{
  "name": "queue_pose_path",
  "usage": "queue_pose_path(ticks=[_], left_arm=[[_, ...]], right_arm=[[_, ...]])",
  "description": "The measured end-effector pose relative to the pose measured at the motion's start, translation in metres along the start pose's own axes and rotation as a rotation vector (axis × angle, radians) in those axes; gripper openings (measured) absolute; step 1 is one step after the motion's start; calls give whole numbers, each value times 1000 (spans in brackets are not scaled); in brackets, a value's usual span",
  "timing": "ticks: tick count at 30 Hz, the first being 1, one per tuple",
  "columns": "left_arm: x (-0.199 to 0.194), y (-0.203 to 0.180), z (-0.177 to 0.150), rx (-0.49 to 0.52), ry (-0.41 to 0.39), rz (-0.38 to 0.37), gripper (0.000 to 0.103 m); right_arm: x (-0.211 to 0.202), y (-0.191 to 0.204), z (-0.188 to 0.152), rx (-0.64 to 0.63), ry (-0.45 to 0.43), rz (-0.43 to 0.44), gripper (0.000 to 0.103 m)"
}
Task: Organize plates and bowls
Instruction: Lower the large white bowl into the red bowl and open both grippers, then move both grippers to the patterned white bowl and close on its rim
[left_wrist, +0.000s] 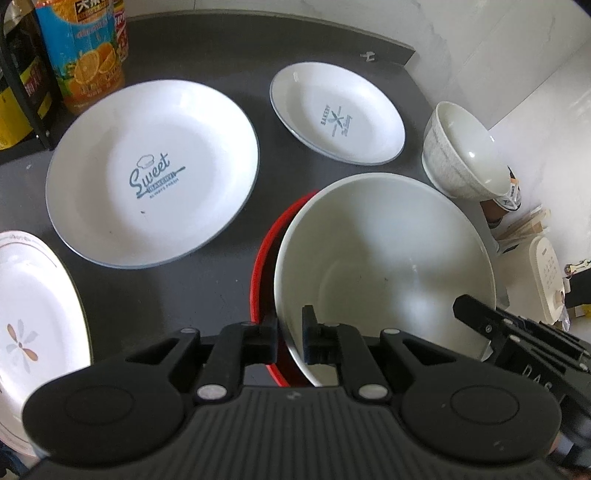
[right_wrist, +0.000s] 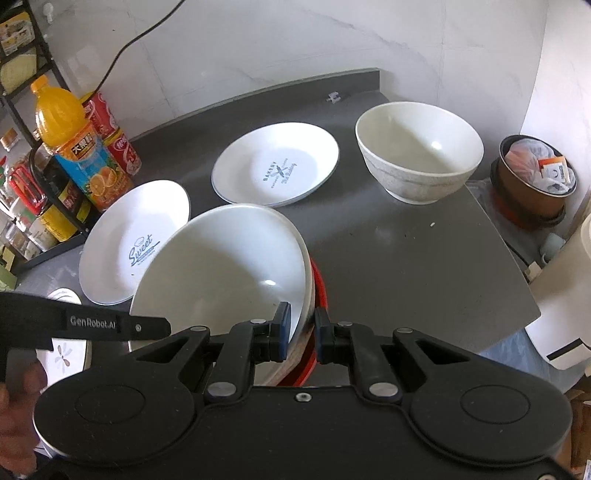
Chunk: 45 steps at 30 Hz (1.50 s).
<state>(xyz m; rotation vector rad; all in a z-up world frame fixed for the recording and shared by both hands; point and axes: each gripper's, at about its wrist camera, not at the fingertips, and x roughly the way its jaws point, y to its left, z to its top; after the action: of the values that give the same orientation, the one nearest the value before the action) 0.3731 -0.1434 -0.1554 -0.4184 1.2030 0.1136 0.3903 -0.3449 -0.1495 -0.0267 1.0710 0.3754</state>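
Observation:
A large white bowl (left_wrist: 384, 266) (right_wrist: 221, 269) sits tilted in a red bowl (left_wrist: 264, 254) (right_wrist: 320, 291) on the dark counter. My left gripper (left_wrist: 290, 332) is shut on its near-left rim. My right gripper (right_wrist: 300, 328) is shut on the opposite rim, with the red edge close to its outer finger. Behind lie a big "Sweet" plate (left_wrist: 153, 173) (right_wrist: 125, 240) and a smaller "Bakery" plate (left_wrist: 336, 110) (right_wrist: 275, 168). A speckled white bowl (left_wrist: 461, 151) (right_wrist: 417, 155) stands at the counter's right corner. A flower-patterned plate (left_wrist: 29, 314) (right_wrist: 64, 354) lies at the near left.
An orange juice bottle (left_wrist: 85, 51) (right_wrist: 74, 147), a red can and a black rack of jars crowd the back left. The counter edge (right_wrist: 517, 266) drops off at the right, beside a brown bin (right_wrist: 535, 177) and a white appliance (right_wrist: 569, 295).

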Motion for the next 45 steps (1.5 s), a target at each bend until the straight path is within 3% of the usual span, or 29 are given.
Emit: queue_pose_path(ticks=[5, 10, 19, 23, 31, 34, 37, 40, 45], left_arm=[[0, -2, 1, 6, 27, 5, 9], [-16, 2, 6, -2, 13, -25, 27], [-41, 8, 9, 0, -63, -6, 47], [-46, 9, 10, 2, -76, 6, 49], [-52, 0, 17, 38, -109, 19, 58], [-54, -7, 21, 59, -133, 27, 63], [-54, -17, 27, 73, -144, 22, 64], [-51, -29, 34, 87, -160, 20, 65], [-44, -49, 47, 89, -186, 11, 68]], right_arm=[[4, -2, 2, 10, 3, -7, 10], [7, -3, 3, 32, 2, -1, 9], [12, 8, 6, 16, -1, -16, 7], [9, 4, 8, 69, 4, 2, 19], [-6, -7, 16, 92, -54, -3, 21], [-10, -16, 20, 115, -82, -17, 31], [-14, -29, 23, 148, -100, -20, 35], [-18, -42, 26, 162, -133, -44, 53], [-17, -69, 33, 188, -152, -61, 55]])
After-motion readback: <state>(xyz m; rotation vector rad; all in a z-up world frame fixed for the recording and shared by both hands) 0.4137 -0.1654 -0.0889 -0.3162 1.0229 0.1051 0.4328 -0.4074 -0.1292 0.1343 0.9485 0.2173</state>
